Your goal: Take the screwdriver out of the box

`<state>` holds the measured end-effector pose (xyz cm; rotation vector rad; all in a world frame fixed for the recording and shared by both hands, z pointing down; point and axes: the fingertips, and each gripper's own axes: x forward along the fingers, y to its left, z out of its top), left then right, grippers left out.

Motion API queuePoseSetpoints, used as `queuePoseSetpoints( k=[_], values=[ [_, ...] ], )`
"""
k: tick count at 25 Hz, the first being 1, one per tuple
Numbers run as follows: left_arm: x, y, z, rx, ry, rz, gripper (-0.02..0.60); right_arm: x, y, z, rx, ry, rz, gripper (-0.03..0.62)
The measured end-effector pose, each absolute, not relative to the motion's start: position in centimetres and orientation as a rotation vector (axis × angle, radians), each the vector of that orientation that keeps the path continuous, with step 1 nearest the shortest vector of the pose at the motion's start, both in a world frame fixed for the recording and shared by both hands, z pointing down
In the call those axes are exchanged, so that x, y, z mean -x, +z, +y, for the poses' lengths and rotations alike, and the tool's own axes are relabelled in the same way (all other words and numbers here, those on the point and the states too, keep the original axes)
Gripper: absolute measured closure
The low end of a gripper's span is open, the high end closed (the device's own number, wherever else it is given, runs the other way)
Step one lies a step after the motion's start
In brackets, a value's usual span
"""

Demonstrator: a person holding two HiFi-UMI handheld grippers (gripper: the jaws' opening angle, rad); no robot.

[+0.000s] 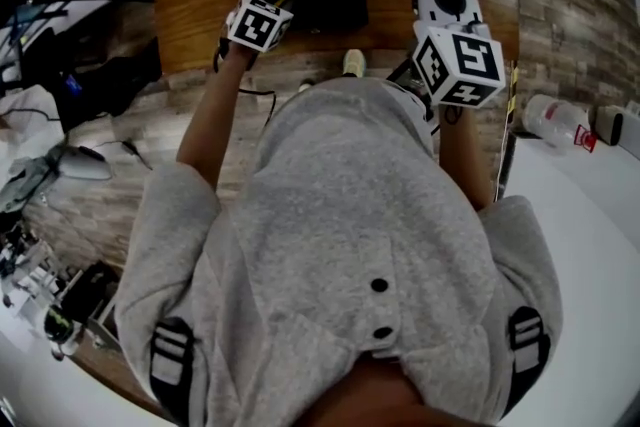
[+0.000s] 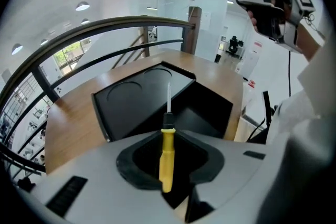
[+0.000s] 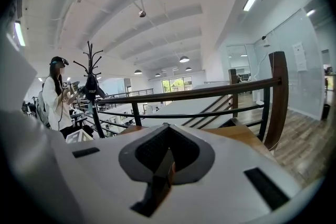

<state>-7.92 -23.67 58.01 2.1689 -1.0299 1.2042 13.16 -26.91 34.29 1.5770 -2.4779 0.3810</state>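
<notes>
At the left, the left gripper [image 2: 168,138] is clamped on the yellow handle of a slim metal-shafted screwdriver [image 2: 166,157]. Its tip points over the open black box [image 2: 137,99] on the round wooden surface [image 2: 71,123]. At the right, the right gripper [image 3: 164,159] has its jaws together with nothing between them.

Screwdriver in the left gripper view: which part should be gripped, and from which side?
The yellow handle of the screwdriver, from its butt end, as the left gripper holds it now. The handle is the thick, straight part that sits squarely between the jaws, while the thin shaft points away over the open black box and would likely slip.
</notes>
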Motion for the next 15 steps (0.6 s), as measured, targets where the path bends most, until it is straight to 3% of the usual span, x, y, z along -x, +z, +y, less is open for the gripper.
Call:
queuePoseSetpoints(
  k=[15],
  values=[
    [11.3,46.6,-21.4,-2.192,0.706,-1.376,0.497,-10.1,33.7,-23.3,-1.571,0.362,-2.445,0.583]
  ],
)
